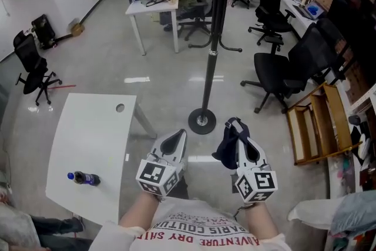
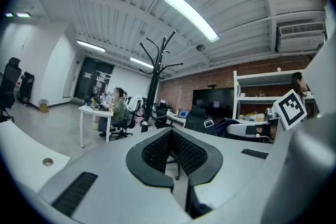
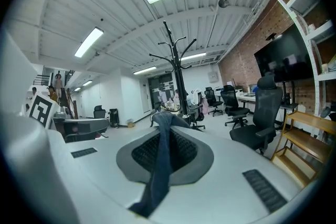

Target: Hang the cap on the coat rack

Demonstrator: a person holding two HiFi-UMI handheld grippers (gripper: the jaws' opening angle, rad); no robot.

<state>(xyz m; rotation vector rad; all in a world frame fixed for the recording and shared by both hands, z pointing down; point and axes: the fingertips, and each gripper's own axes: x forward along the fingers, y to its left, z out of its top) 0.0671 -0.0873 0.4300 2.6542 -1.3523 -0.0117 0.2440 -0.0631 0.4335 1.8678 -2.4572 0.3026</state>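
The black coat rack [image 1: 212, 38] stands on the floor straight ahead, with its round base [image 1: 202, 121] just past my grippers and its hooks near the top edge. My right gripper [image 1: 235, 125] is shut on the dark blue cap [image 1: 225, 149], which hangs down its left side. In the right gripper view a denim strip of the cap [image 3: 159, 165] runs between the jaws, and the rack [image 3: 176, 68] rises beyond them. My left gripper [image 1: 179, 137] is level with the right one, shut and holding nothing. The rack [image 2: 155, 73] also shows in the left gripper view.
A white table [image 1: 88, 138] with a dark bottle [image 1: 84, 178] is at my left. Black office chairs [image 1: 282, 73] and a wooden shelf frame [image 1: 320, 120] stand to the right of the rack. A person sits at a far desk [image 1: 154, 6].
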